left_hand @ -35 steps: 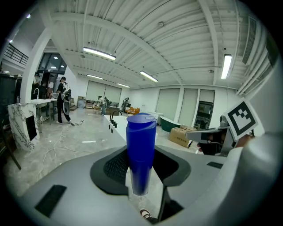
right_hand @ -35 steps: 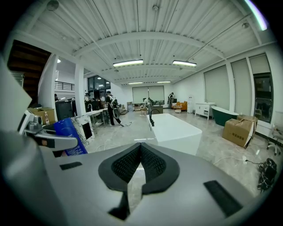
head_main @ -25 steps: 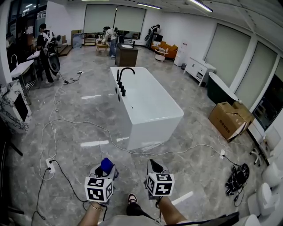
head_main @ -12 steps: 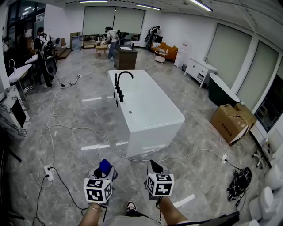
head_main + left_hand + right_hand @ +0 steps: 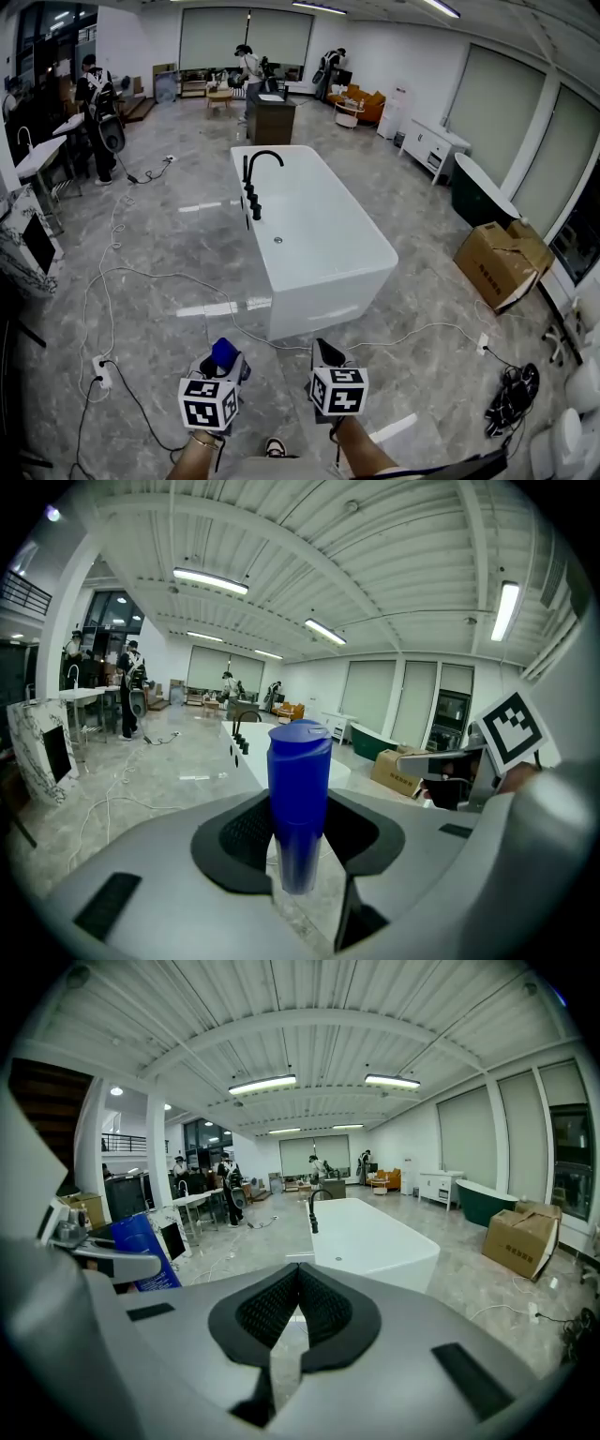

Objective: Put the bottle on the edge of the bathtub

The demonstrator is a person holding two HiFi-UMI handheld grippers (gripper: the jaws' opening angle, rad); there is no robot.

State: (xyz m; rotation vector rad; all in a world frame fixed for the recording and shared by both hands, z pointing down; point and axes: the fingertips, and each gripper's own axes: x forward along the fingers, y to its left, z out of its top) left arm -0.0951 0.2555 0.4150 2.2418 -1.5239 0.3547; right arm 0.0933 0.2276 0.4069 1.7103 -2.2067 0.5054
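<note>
I've the tall blue plastic bottle (image 5: 299, 780) clamped in my left gripper (image 5: 298, 853), right gripper (image 5: 298, 1290) clenched empty, white rectangular bathtub (image 5: 314, 309) well ahead, placing not yet done

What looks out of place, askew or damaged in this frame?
Nothing looks spilled or broken. A loose white cable trails across the floor past the near end of the bathtub, which could be a trip hazard. A cardboard box at the right sits with a flap hanging open.
</note>
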